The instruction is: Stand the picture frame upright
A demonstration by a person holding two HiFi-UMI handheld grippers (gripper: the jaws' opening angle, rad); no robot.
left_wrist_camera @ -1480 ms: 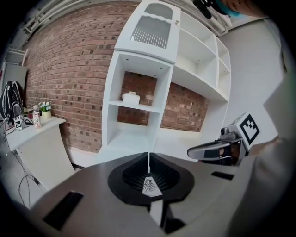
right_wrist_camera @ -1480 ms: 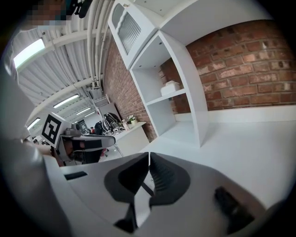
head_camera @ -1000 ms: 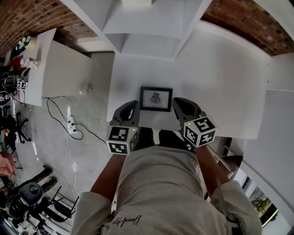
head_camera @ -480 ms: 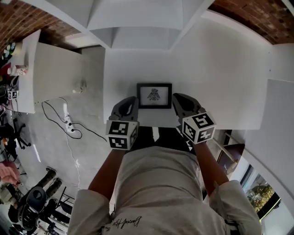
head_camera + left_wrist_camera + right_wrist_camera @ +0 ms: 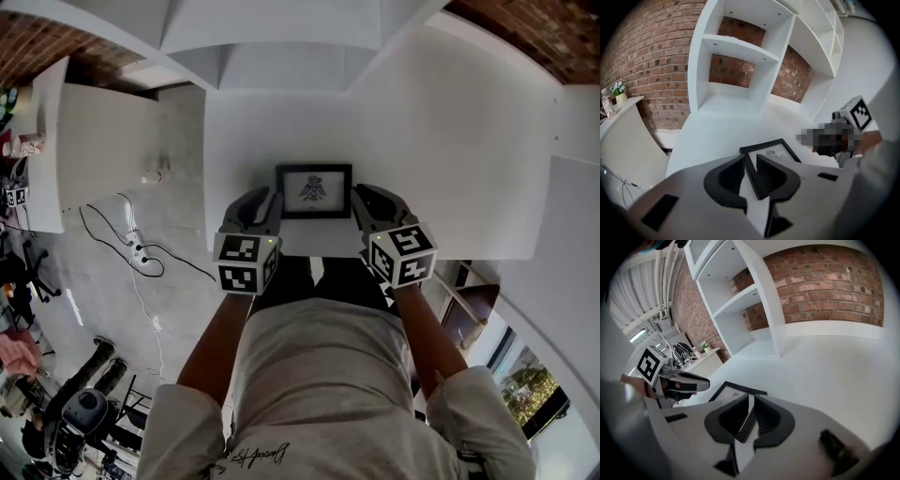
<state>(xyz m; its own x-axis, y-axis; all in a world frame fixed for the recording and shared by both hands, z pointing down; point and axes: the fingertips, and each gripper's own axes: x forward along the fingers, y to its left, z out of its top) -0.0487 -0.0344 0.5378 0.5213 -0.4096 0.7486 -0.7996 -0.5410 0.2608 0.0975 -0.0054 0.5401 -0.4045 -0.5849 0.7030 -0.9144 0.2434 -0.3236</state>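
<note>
there, picture frame (image 5: 314, 190) on table (image 5: 450, 141)

I think I'm standing in an office-like lab room: a bare brick wall (image 5: 651, 56), white shelving (image 5: 736, 51), a white table (image 5: 450, 141), a power strip (image 5: 139, 251) trailing cables over the grey floor (image 5: 178, 281), and a cluttered side desk (image 5: 28, 169).

tiny, indistinct print (image 5: 315, 188) inside picture frame (image 5: 314, 168)

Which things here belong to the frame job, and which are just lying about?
In the job: picture frame; left claw, jaws just opened astride the frame's edge; right claw, astride its other edge.
Lying about: floor cable; shelf unit; potted plant.
</note>
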